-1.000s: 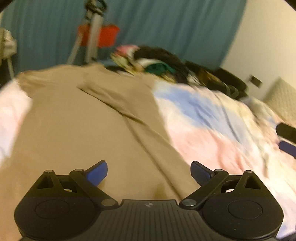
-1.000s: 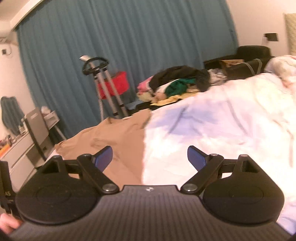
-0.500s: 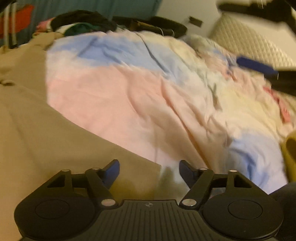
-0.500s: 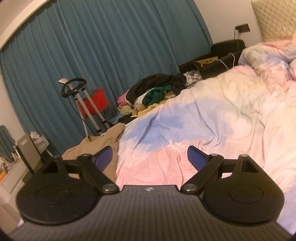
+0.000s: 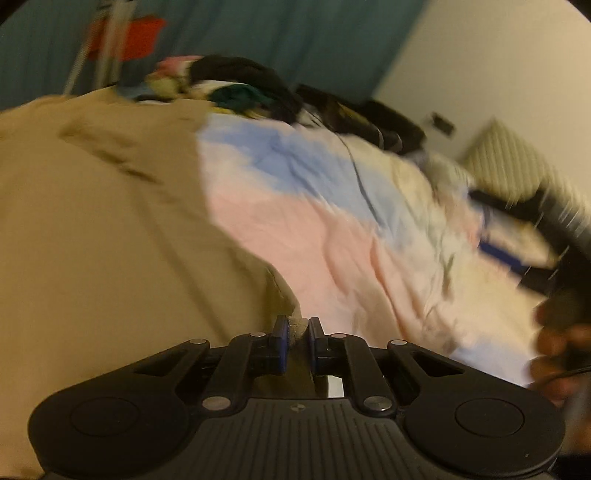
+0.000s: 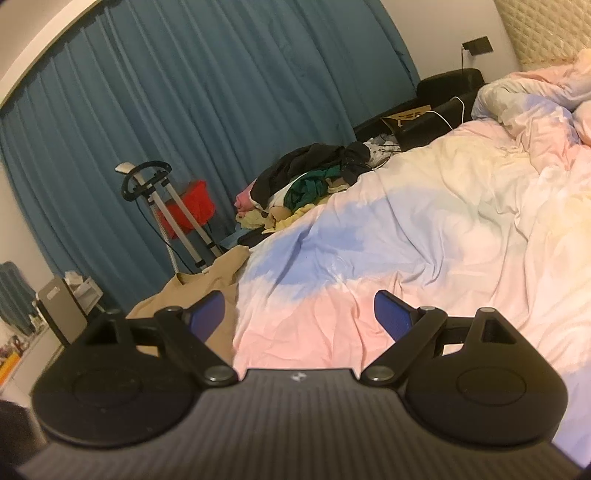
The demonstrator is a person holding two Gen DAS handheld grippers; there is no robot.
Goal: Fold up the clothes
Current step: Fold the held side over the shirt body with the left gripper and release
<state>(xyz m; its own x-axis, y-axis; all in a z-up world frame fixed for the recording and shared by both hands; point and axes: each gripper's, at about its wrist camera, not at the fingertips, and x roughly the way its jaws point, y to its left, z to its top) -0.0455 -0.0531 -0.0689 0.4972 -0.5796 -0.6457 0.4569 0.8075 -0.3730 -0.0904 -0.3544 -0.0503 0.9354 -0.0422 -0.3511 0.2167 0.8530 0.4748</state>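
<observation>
A tan garment (image 5: 110, 229) lies spread over the left part of a bed with a pink, blue and cream duvet (image 5: 332, 236). My left gripper (image 5: 297, 334) sits at the garment's near right corner, its jaws closing with a fold of the tan cloth pinched between the blue pads. The left wrist view is blurred. In the right wrist view my right gripper (image 6: 299, 312) hangs open above the duvet (image 6: 424, 236), nothing between its fingers; the tan garment (image 6: 195, 291) shows behind its left finger. The right gripper (image 5: 517, 243) also appears at the right edge of the left wrist view, with a hand below it.
A heap of mixed clothes (image 6: 306, 184) lies at the bed's far edge before a teal curtain (image 6: 207, 110). A garment steamer stand (image 6: 162, 206) with a red item stands by the curtain. A quilted headboard (image 6: 546, 29) rises at right; a cabinet (image 6: 62, 314) stands at left.
My left gripper went from wide open to closed on the garment's corner, and its view swung right then back left. The right gripper's view shifted toward the duvet and lowered slightly.
</observation>
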